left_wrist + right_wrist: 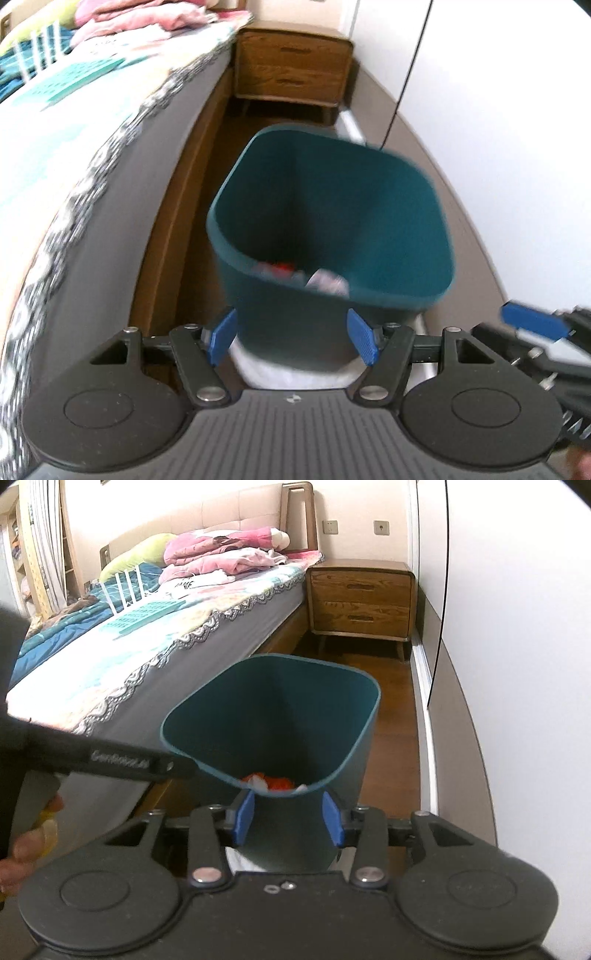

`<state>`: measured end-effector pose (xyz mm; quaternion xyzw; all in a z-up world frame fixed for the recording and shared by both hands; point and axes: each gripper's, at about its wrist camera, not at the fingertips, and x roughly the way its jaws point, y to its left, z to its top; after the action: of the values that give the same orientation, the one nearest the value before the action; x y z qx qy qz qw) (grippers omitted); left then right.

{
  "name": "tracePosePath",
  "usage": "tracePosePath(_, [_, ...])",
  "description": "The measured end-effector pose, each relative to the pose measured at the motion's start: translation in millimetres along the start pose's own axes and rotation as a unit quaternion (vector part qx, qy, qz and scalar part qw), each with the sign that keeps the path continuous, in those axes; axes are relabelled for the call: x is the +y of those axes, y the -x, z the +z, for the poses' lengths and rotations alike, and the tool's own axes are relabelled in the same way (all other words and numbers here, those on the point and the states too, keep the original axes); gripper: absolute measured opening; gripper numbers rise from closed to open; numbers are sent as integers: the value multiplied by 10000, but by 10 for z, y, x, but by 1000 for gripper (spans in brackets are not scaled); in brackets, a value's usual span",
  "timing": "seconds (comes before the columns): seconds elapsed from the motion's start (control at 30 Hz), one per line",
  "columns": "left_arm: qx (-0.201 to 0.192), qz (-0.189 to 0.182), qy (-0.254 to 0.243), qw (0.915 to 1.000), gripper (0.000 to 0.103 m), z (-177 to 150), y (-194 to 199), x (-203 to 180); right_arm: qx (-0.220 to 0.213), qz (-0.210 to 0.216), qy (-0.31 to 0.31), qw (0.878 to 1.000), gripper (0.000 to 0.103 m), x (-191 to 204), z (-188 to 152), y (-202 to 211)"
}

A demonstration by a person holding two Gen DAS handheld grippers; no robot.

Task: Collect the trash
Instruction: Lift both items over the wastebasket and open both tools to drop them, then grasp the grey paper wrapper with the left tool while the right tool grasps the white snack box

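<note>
A dark teal waste bin [332,206] stands on the wooden floor between the bed and the wall; it also shows in the right wrist view [273,720]. Red and white trash [303,275] lies at its bottom, seen too in the right wrist view [273,782]. My left gripper [293,338] is open and empty, just in front of the bin's near wall. My right gripper [290,819] is open and empty, its blue fingers either side of the bin's near wall without touching. The right gripper's blue finger [532,321] shows at the right edge of the left view.
A bed [147,646] with a patterned cover and piled pink clothes runs along the left. A wooden nightstand [362,598] stands beyond the bin. A white wall [517,627] with a black cable is on the right. Something white [295,373] lies under the bin's near side.
</note>
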<state>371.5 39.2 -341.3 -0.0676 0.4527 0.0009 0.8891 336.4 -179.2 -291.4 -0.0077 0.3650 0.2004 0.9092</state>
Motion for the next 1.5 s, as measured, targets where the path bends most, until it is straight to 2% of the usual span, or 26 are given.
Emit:
tracePosePath(0.1, [200,122,68,9997,66,-306,-29,80,69,100,-173,9998,54,-31,-256,-7])
tracePosePath(0.27, [686,375,105,9969,68,-892,-234,195,487,-55,-171,9987,60,-11,-786,-129])
tracePosePath(0.33, [878,438,240,9949,68,-1113,-323,261,653,-118,-207,9976,68,-7,-987,-184])
tracePosePath(0.37, [927,502,366,9938,75,-1217,-360,304,745,-154,-229,9968,71,-7,-1088,-220])
tracePosePath(0.4, [944,614,519,9923,84,-1333,-394,349,844,-167,-269,9959,79,-9,-1189,-258])
tracePosePath(0.43, [974,750,654,9902,84,-1452,-432,396,921,-176,-299,9951,87,5,-1289,-276])
tracePosePath(0.5, [1089,932,879,9858,84,-1674,-524,477,1110,-196,-306,9932,93,27,-1478,-352])
tracePosePath(0.67, [1576,1409,1382,9676,84,-2172,-835,643,1651,-384,-222,9853,98,8,-1921,-586])
tracePosePath(0.8, [1747,1907,1398,9558,84,-2514,-1104,717,2032,-600,-292,9769,98,-61,-2260,-773])
tracePosePath(0.97, [2014,2146,1673,9409,84,-2847,-1441,863,2231,-703,-335,9717,98,-131,-2586,-941])
tracePosePath(1.1, [2275,2289,2079,9234,84,-3104,-1729,959,2330,-712,-470,9687,97,-187,-2764,-1121])
tracePosePath(1.23, [2348,2531,2359,9084,84,-3306,-1944,986,2455,-715,-722,9641,94,-267,-2945,-1335])
tracePosePath(1.37, [2356,2737,3052,8811,84,-3503,-2085,1083,2576,-701,-798,9604,91,-290,-3124,-1479])
tracePosePath(1.43, [2277,2785,3366,8702,84,-3581,-2124,1135,2595,-675,-864,9595,90,-306,-3193,-1521])
tracePosePath(1.5, [2135,2850,3535,8650,84,-3635,-2157,1173,2595,-652,-926,9591,90,-326,-3243,-1553])
